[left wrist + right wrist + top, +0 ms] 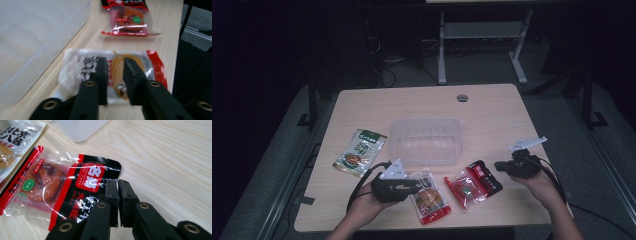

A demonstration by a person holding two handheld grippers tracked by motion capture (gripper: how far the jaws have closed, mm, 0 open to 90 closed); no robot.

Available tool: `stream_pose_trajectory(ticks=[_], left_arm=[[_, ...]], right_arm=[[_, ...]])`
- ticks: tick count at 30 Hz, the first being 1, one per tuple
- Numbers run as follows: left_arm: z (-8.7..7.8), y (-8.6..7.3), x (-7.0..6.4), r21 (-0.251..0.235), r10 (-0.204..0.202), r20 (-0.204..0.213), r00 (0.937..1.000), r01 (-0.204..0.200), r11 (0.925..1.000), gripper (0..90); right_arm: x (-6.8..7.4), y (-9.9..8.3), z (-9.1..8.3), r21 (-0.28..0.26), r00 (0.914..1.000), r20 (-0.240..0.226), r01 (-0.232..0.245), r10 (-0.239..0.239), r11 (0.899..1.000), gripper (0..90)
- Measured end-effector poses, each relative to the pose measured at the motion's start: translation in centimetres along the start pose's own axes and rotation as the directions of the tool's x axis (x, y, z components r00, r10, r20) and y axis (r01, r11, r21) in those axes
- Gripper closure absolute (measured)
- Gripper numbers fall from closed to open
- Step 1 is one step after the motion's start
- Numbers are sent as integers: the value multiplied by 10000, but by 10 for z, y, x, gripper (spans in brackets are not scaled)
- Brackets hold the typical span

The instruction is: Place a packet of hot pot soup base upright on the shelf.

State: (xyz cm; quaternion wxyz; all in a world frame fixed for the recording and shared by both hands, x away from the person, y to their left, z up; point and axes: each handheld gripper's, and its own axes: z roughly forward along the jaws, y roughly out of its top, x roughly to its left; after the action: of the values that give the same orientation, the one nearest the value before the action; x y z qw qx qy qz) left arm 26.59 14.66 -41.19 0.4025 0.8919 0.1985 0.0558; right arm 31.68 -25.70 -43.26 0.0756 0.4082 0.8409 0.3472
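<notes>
- Nearest the high camera: our two forearms coming in from the bottom edge, w/ the left gripper (412, 187) at the white-and-red snack packet (430, 198) and the right gripper (498, 165) just beside the red-and-black snack packet (473, 182).
- Left gripper's own view: jaws part open, straddling the white-and-red packet (113, 75), which lies flat on the table (492, 115). Not clamped yet, nothing held.
- Right gripper's own view: jaws nearly together at the corner of the red-and-black packet (75, 195); we can't tell if the film edge is pinched betw. them or not.
- Progress, as we judge it: early. Clear bin (426, 141) in the table's middle looks empty; all three packets are on the wood, incl. the green packet (359, 151) to the bin's left, untouched. Left to do, prob.: grip, lift, drop each in the bin.
- Writing: red-and-black pack has "YANG" in small white letters over big Chinese characters on a red badge; green round sticker on its clear window. White pack shows bold black Chinese print, approx. "北京…酱"; rest too blurred.
</notes>
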Motion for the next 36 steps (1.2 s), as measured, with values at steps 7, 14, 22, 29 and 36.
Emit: stream_pose_trajectory(ticks=[7, 14, 22, 29, 36], left_arm=[[23, 22, -2, 118, 337, 452, 9984, -343, 9993, 896], [48, 37, -5, 235, 519, 743, 9959, -538, 9983, 898], [88, 41, -12, 668, 669, 1070, 9920, -743, 9950, 898], [113, 43, -20, 1089, 901, 1120, 9896, -1023, 9888, 898], [112, 40, -19, 1361, 1042, 1030, 9892, -1178, 9837, 898]], right_arm=[[2, -1, -9, -103, 9990, 337, -301, 304, 9995, 828], [5, -11, -6, -141, 9985, 231, -486, 489, 9987, 794], [2, -17, -5, -102, 9982, 415, -430, 434, 9990, 630], [-2, -21, -8, -386, 9962, 588, -620, 642, 9973, 539], [0, -21, -9, -523, 9961, 516, -689, 716, 9963, 464]])
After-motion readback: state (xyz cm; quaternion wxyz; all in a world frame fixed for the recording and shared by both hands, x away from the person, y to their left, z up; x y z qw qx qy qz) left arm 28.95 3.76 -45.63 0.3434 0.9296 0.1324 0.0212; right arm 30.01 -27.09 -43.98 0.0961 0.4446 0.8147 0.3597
